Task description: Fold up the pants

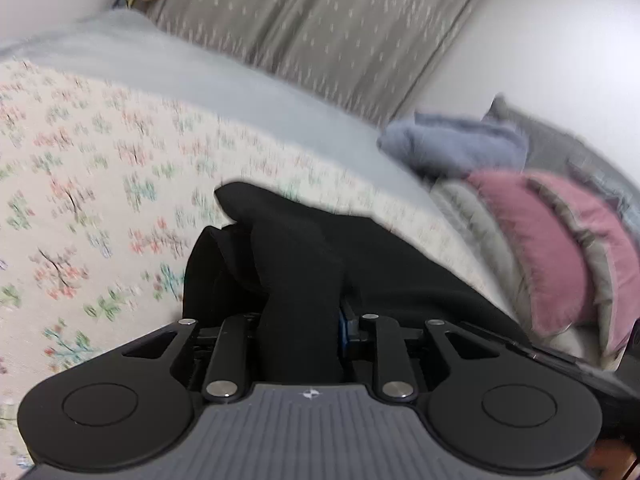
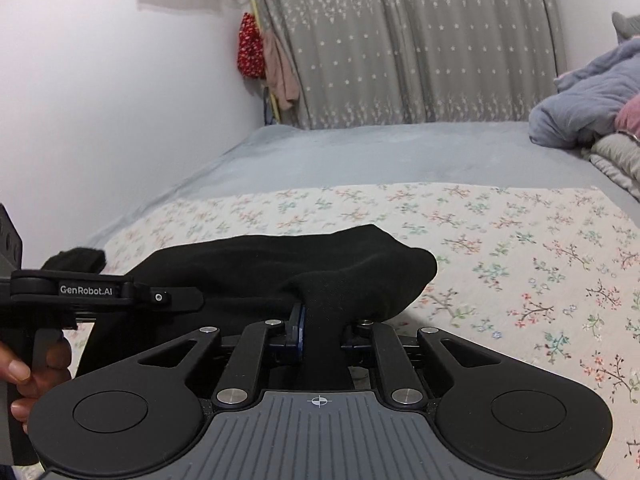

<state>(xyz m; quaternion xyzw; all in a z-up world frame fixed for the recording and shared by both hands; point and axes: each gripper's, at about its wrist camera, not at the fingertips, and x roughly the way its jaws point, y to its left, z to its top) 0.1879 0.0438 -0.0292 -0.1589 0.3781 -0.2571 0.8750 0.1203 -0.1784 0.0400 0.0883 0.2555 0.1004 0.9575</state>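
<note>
A: Since both claws are already clamped on it, how will the black pants (image 2: 280, 272) handle?

B: Soft, light, limp; they sag wherever unsupported. Grip at an edge or hem, bunched thick.

A: And the grips?

B: The right gripper (image 2: 320, 330) is nearly closed on a fold between its pads. The left gripper (image 1: 298, 320) pinches a thicker wad. Beyond both claws the cloth drapes forward over the floral sheet (image 2: 520, 248).

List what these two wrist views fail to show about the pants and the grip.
- Left wrist: left gripper fingers hidden under bunched black pants; bedspread blurred.
- Right wrist: right gripper fingertips buried in cloth; pants' far side out of sight.
- Neither view shows waistband or legs.
</note>
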